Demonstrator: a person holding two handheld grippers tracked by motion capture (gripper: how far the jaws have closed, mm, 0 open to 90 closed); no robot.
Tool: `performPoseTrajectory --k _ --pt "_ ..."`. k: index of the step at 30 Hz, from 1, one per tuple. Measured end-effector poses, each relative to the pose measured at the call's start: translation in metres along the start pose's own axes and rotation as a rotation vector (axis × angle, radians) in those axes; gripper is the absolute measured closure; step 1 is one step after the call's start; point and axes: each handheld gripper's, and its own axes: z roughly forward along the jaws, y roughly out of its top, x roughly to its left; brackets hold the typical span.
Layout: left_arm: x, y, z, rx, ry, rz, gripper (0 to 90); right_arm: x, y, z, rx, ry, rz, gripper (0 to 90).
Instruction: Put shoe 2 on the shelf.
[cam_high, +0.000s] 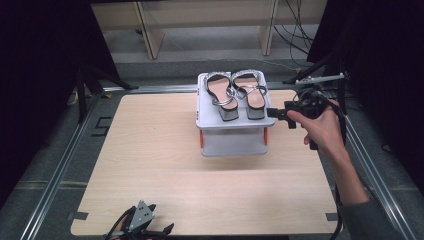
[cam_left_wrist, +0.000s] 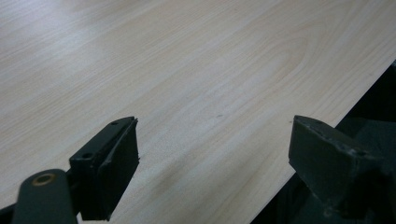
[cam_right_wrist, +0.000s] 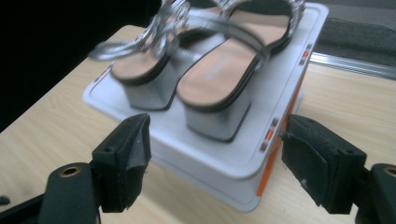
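Pair of silver-strapped block-heel sandals with tan insoles standing side by side on top tier of white two-tier plastic rack with orange posts, far centre of pale wood-grain table. Heels toward near side, toes toward far edge. Left sandal and right sandal touching or nearly so at straps; cannot tell which.

Right gripper held in person's right hand, just beside right edge of rack's top tier, level with sandal heels. Jaws wide apart, holding nothing. In right gripper view, right sandal's silver block heel between the two black jaws, farther off; rack corner with orange post close to one jaw.

Left gripper low at near-left table edge, grey three-cornered plate on top. Jaws wide apart in left gripper view, bare wood between them, one jaw over table edge.

Around: black tripod stand off far-left corner; black cables and wooden frame legs beyond far edge; metal rails along left and right sides of table.

Open room: wide bare tabletop left of and near side of rack; narrower strip right of rack, occupied by right hand.
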Motion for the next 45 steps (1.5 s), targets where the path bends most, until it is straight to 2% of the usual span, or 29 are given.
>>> performPoseTrajectory --k 1,2,3,4,5,6,8,9,10,11,12,13,14,16,18,21,29,31,32,33,34,35,36,38,39,40,41,44,45 --pt "0.0 0.0 -0.001 0.003 -0.004 -0.003 15.7 0.0 0.0 0.0 0.0 0.0 0.0 24.5" --pt "0.0 -0.001 0.001 -0.004 0.009 -0.007 15.7 0.003 -0.011 -0.001 0.015 0.018 -0.008 24.4" --pt "0.0 -0.001 0.001 -0.004 0.009 -0.007 15.7 0.003 -0.011 -0.001 0.015 0.018 -0.008 24.4" --pt "0.001 -0.001 0.001 0.009 0.004 0.0 15.7 0.005 -0.022 0.0 0.018 0.031 -0.035 24.4" --pt "0.001 -0.001 0.001 0.009 0.004 0.0 15.7 0.005 -0.022 0.0 0.018 0.031 -0.035 24.4" --pt "0.0 -0.001 0.001 0.001 0.003 -0.008 15.7 0.008 -0.032 0.001 0.03 0.042 -0.037 24.4" --pt "0.0 -0.001 0.001 0.0 0.006 -0.013 15.7 0.009 -0.037 0.001 0.032 0.044 -0.032 24.4" --pt "0.001 -0.001 0.001 0.007 0.006 -0.003 15.7 0.009 -0.041 0.001 0.032 0.048 -0.045 24.4" --pt "0.0 -0.001 0.0 -0.006 -0.011 -0.023 15.7 0.009 -0.05 0.002 0.037 0.055 -0.042 24.4" --pt "0.0 -0.001 0.0 -0.006 -0.011 -0.023 15.7 0.009 -0.05 0.002 0.037 0.055 -0.042 24.4" --pt "0.001 -0.001 0.001 -0.003 0.009 -0.016 15.7 0.009 -0.054 0.003 0.037 0.057 -0.051 24.4" --pt "0.001 -0.001 0.001 -0.001 0.008 -0.013 15.7 0.011 -0.058 0.004 0.04 0.076 -0.036 24.4" --pt "0.001 0.0 0.0 0.011 -0.007 -0.012 15.7 0.013 -0.065 0.005 0.032 0.081 -0.043 24.4" --pt "0.001 -0.001 0.0 0.013 0.003 0.001 15.7 0.014 -0.071 0.006 0.04 0.086 -0.05 24.2" --pt "0.001 -0.001 0.001 0.001 0.007 -0.012 15.7 0.015 -0.074 0.007 0.037 0.092 -0.061 24.2" --pt "0.001 -0.001 0.001 -0.001 0.009 -0.013 15.7 0.019 -0.085 0.012 0.041 0.119 -0.051 23.8" --pt "0.001 -0.001 0.001 -0.004 0.01 -0.015 15.7 0.033 -0.121 0.033 0.071 0.181 -0.069 23.7" --pt "0.001 -0.001 0.001 -0.004 0.011 -0.014 15.7 0.035 -0.125 0.034 0.078 0.174 -0.067 23.7" --pt "0.001 -0.001 0.0 -0.003 0.012 -0.017 15.7 0.034 -0.13 0.037 0.072 0.18 -0.084 24.0" --pt "0.002 -0.001 0.001 -0.004 0.015 -0.015 15.7 0.036 -0.135 0.039 0.074 0.182 -0.069 24.2" --pt "0.001 -0.001 0.001 -0.004 0.014 -0.017 15.7 0.036 -0.14 0.043 0.082 0.2 -0.073 24.0" --pt "0.001 -0.001 0.001 -0.005 0.011 -0.016 15.7 0.035 -0.15 0.046 0.074 0.188 -0.085 24.4" --pt "0.0 -0.001 0.0 -0.005 0.009 -0.018 15.7 0.036 -0.155 0.047 0.094 0.191 -0.059 24.4" --pt "0.0 -0.001 0.001 -0.004 0.005 -0.022 15.7 0.037 -0.16 0.05 0.098 0.194 -0.053 24.4" --pt "0.0 -0.001 0.001 -0.007 0.007 -0.021 15.7 0.035 -0.164 0.052 0.093 0.196 -0.079 24.5" --pt "0.001 -0.001 0.0 -0.001 0.009 -0.012 15.7 0.037 -0.173 0.056 0.11 0.202 -0.076 24.6" --pt "0.001 -0.001 0.001 -0.006 0.015 -0.013 15.7 0.037 -0.177 0.058 0.119 0.207 -0.098 24.4" --pt "0.001 -0.001 -0.001 0.007 0.007 0.004 15.7 0.038 -0.185 0.061 0.147 0.22 -0.095 24.3" --pt "0.001 -0.001 0.0 -0.003 0.007 -0.006 15.7 0.039 -0.187 0.062 0.146 0.217 -0.096 24.1"
